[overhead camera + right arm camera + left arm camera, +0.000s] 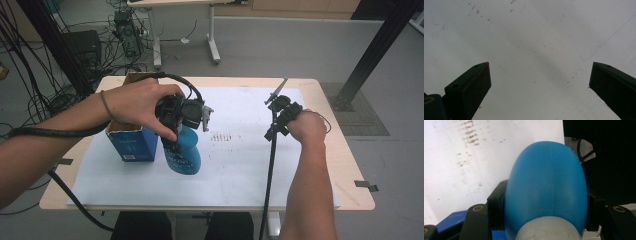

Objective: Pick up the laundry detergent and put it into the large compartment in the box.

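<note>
A blue plastic bottle (184, 154) hangs above the white sheet, held near its top by my left gripper (175, 131). In the left gripper view the bottle (546, 187) bulges out between the two black jaws, which press on its sides, and a pale grey part shows at its lower end. Just left of it stands an open blue carton (131, 142). My right gripper (283, 112) rests at the right side of the sheet; in the right gripper view its fingers (471, 87) stand wide apart with only white sheet between them.
A white sheet (235, 165) covers most of the wooden table (345, 165) and bears a patch of dark marks (227, 137) near its middle. Black cables trail off the table's front. A desk, cables and black frame posts stand on the floor beyond.
</note>
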Motion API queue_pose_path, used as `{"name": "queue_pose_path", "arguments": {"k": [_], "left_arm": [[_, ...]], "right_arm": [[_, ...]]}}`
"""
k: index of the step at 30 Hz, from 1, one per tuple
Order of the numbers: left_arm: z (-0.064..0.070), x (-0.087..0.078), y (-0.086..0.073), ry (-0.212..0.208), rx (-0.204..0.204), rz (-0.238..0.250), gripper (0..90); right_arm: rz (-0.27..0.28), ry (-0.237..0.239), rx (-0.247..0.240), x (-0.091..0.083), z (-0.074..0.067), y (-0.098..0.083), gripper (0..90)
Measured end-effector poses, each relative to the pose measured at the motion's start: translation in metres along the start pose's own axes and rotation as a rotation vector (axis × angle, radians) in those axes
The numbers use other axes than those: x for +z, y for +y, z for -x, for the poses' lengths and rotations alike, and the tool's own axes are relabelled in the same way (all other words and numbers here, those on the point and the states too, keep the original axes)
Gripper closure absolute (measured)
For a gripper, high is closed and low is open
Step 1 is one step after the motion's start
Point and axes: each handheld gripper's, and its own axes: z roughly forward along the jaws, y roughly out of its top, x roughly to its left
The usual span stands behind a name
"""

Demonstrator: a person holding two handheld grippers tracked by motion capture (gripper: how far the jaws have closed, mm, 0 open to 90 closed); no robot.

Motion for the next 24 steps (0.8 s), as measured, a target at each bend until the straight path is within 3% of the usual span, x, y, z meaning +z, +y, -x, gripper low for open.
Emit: {"name": "queue_pose_path", "arguments": {"k": [7, 15, 17, 24], "left_arm": [[0.005, -0.034, 0.004, 0.024, -0.033, -0.002, 37.2], [-0.005, -0.076, 0.002, 0.007, -0.097, 0.027, 37.2], [-0.006, -0.08, 0.002, 0.006, -0.103, 0.03, 37.2], [-0.009, -0.112, 0.007, 0.03, -0.14, 0.031, 37.2]], "right_arm": [[0.01, -0.002, -0.012, -0.002, -0.003, 0.002, 3.8], [0.037, -0.002, -0.021, -0.006, -0.007, 0.0, 3.8], [0.045, -0.003, -0.025, -0.008, -0.007, -0.001, 3.8], [0.056, -0.006, -0.024, -0.011, -0.008, -0.004, 3.7]]}}
